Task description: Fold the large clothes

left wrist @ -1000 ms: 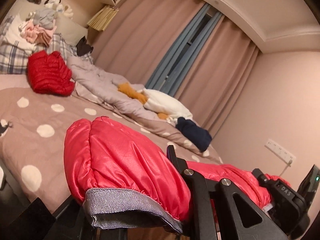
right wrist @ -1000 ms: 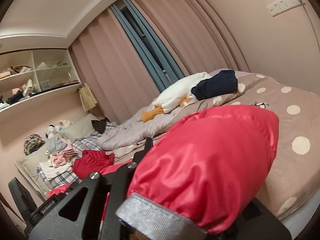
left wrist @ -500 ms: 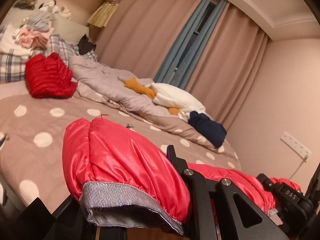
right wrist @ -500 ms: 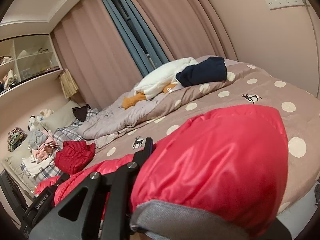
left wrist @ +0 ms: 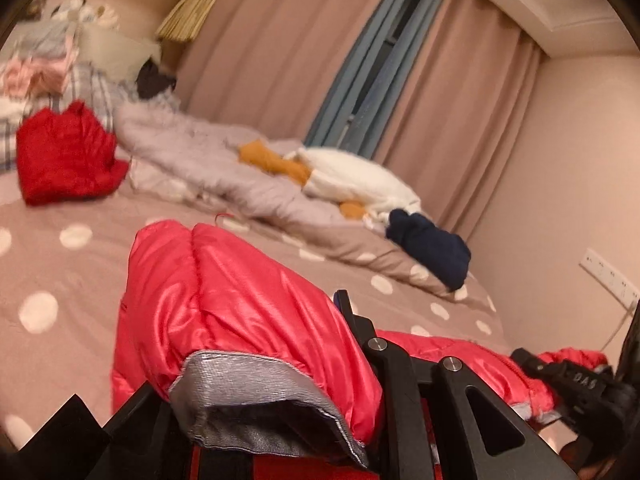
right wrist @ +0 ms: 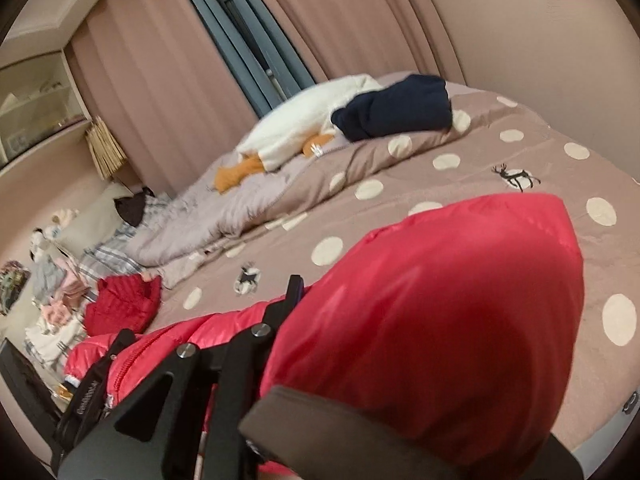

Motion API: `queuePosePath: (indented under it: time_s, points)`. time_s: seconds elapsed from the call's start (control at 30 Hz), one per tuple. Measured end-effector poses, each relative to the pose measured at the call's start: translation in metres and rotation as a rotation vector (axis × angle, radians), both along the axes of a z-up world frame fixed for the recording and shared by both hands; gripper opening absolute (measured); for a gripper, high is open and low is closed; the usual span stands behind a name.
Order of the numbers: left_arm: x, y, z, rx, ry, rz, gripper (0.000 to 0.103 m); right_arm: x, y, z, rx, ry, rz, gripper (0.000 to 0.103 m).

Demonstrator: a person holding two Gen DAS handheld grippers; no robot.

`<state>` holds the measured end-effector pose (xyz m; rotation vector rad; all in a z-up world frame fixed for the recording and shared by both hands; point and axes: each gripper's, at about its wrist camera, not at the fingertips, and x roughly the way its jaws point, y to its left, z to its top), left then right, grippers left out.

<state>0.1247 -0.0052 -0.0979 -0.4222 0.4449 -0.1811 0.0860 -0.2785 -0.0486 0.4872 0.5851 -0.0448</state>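
Over the near edge of the bed [left wrist: 60,276] you carry one pink jacket [left wrist: 240,312], a grey-cuffed sleeve end in each tool; your left gripper [left wrist: 280,420] is clamped on one cuff [left wrist: 256,400], and your right gripper [right wrist: 320,392] pinches the other cuff [right wrist: 340,420], its jaws barely parted around the cloth; between them the jacket body [right wrist: 160,348] sags just above the bed, zip side up; by my reading you are at the start of this piece: it is spread but not yet laid flat, no fold shows in it, and sleeves, sides and the final halving all remain; beyond the jacket on the bed, count one red jacket [left wrist: 64,160] that lies bunched toward the pillows, one navy garment [right wrist: 396,108] near the curtain [left wrist: 280,60], one white garment [right wrist: 304,120] beside the navy one, and one mustard piece [right wrist: 236,172] showing from under the white; a jumbled heap [left wrist: 36,68] sits past the red jacket, too blurred for you to count; only the pink jacket is in hand, so most of the pile awaits you
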Motion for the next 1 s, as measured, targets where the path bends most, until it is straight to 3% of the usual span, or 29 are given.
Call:
queuePosePath:
  time_s: [0.07,0.23,0.4,1.0]
  points:
    - [0.007,0.000,-0.011,-0.010,0.040,0.002,0.015,0.007,0.001,-0.014,-0.011,0.022,-0.006,0.019]
    - [0.007,-0.003,-0.019,0.030,0.052,0.023,0.015,0.016,0.005,-0.027,-0.009,0.010,-0.006,0.019]
    - [0.002,-0.004,-0.024,0.039,0.010,0.011,0.015,0.019,0.006,-0.027,-0.027,0.010,0.012,0.020]
    - [0.018,-0.001,-0.032,-0.033,0.045,0.009,0.015,0.033,0.009,-0.036,-0.103,0.051,0.028,0.020]
